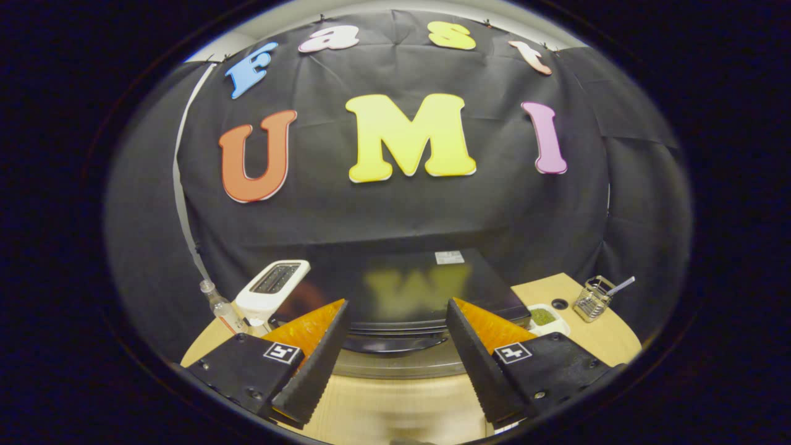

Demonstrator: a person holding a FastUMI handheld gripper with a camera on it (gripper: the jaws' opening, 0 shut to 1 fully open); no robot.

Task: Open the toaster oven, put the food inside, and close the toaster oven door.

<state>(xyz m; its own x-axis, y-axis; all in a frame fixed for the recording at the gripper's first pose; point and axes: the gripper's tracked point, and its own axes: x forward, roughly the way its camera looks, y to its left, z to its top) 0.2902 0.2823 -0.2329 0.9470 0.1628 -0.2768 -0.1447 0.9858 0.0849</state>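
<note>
Gripper view: my claw (395, 312) is open, its two fingers spread wide apart with nothing held between them. Each finger (312, 364) carries a black serrated pad on its inner face and an orange panel on its outer face. The toaster oven (401, 290) stands just ahead of the fingertips, centred in the gap between them. Its glossy black top faces me; its dark handle (395, 345) runs across the gap, just under the top edge. I cannot tell from here whether the door is fully shut. Beyond my left finger stands a white toaster (272, 289), with a small clear bottle (219, 306) beside it. Beyond my right finger sits a white dish of green food (544, 317), touching or nearly touching the oven's side. Further right, a wire holder (592, 300) stands on the wooden table (389, 408).
</note>
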